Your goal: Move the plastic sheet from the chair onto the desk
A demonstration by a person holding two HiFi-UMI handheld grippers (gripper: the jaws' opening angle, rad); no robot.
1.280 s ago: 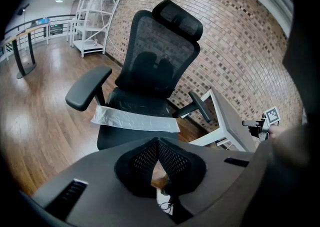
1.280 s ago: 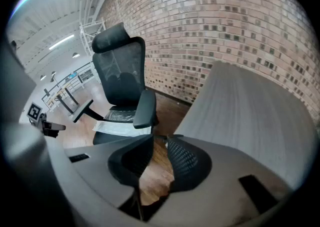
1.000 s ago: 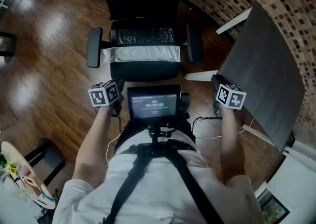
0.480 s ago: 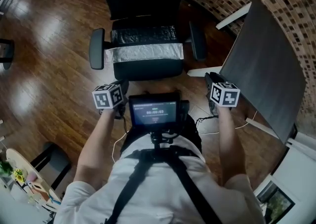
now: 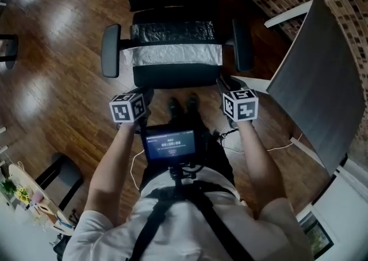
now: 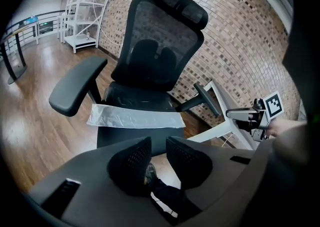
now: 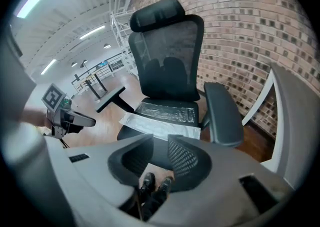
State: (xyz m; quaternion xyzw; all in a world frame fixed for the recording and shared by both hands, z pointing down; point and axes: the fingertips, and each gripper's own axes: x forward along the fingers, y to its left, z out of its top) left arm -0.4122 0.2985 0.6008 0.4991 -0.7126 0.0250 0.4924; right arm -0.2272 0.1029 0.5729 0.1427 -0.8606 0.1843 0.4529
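Head view: the chair [image 5: 175,76] now fills the 12 o'clock position squarely. A second ago it sat slightly further off and to the left of centre, so the person has closed in on it. The counter [image 5: 319,81], a grey slab with nothing on it, lies at 2 to 3 o'clock, well apart from the seat.

The plastic sheet [image 5: 175,54] is still untouched on the seat. It shows as a pale band across the middle, with a glossy wrinkled part behind it toward the backrest.

The right gripper [image 7: 160,143] has swung in from beside the counter edge and now hangs near the seat's front right corner. The left gripper [image 6: 157,143] hangs near the front left corner, a little lower than before.

The left fingers [image 6: 131,163] have just been opening and stand apart with nothing between them. Only the floor and the person's shoes [image 5: 181,104] show through the gap. The right fingers [image 7: 187,161] are also slightly apart and empty, their gap unchanged.

Judged stage: the approach is nearly complete. Both grippers are squared up to the sheet's near edge, and the grasp is not yet begun.
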